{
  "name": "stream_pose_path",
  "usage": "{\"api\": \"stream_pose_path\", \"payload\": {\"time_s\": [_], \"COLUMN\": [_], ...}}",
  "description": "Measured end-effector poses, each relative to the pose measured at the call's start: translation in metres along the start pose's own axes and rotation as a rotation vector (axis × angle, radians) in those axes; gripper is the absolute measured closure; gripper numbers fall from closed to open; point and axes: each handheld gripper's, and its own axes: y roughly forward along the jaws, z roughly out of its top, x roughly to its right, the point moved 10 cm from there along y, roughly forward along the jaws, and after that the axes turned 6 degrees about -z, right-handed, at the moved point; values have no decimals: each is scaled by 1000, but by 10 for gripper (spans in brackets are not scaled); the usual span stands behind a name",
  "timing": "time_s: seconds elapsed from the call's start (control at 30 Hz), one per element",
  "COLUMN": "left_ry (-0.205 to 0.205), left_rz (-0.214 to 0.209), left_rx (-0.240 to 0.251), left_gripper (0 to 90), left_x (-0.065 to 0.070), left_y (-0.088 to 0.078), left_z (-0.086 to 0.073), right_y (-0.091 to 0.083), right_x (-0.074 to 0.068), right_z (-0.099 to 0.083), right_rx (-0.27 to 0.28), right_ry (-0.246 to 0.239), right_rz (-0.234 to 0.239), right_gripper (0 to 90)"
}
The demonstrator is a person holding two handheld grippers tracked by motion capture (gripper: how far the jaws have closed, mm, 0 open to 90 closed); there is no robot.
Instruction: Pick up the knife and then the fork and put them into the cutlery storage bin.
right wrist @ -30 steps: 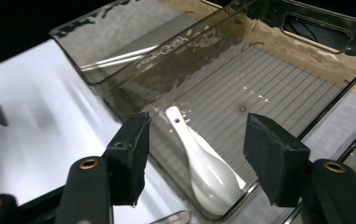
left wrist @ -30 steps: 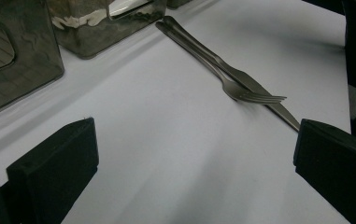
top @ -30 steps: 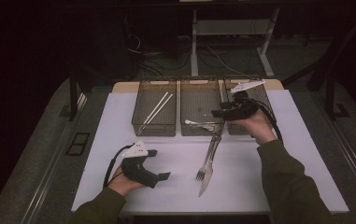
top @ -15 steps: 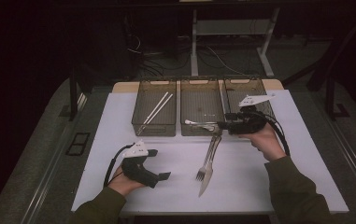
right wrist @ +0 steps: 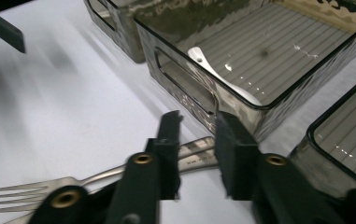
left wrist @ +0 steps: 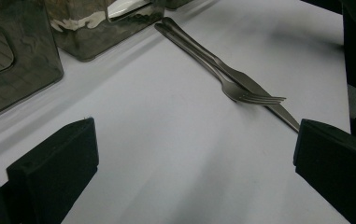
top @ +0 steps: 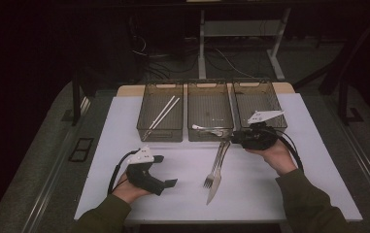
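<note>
A fork (top: pixel 210 178) and a knife (top: pixel 213 193) lie side by side on the white mat (top: pixel 119 121), handles toward the bins. My right gripper (top: pixel 226 138) hovers low over those handle ends. In the right gripper view its jaws (right wrist: pixel 196 119) have just been closing to a narrow gap, with the handles (right wrist: pixel 195 156) showing beneath the gap and no pad pressing on them. The fork's tines (right wrist: pixel 12 198) point away to the left. My left gripper (top: pixel 165 171) rests on the mat with jaws wide open and nothing between them; the fork (left wrist: pixel 252 96) and knife (left wrist: pixel 283 114) lie ahead of it.
Three clear bins stand in a row at the mat's far side. The left bin (top: pixel 146 109) holds white chopsticks (top: pixel 162 116), the middle bin (top: pixel 209 85) a spoon (top: pixel 207 128), and the right bin (top: pixel 258 83) stands just behind my right gripper.
My right gripper has come down and toward the left, from over the right bin to the fork and knife handles, and its jaws have narrowed. The left gripper has stayed put.
</note>
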Motion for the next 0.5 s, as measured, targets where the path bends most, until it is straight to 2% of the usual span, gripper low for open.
{"api": "stream_pose_path", "payload": {"time_s": [0.23,0.5], "left_ry": [7,5], "left_rz": [6,4], "left_rx": [3,0], "left_gripper": [0,0], "left_x": [1,0], "left_y": [-1,-1], "left_z": [1,1], "right_y": [15,36], "right_x": [0,-3], "right_z": [-5,-12], "right_rx": [-9,-45], "right_ry": [-7,-26], "right_rz": [-26,-28], "right_gripper": [893,896]}}
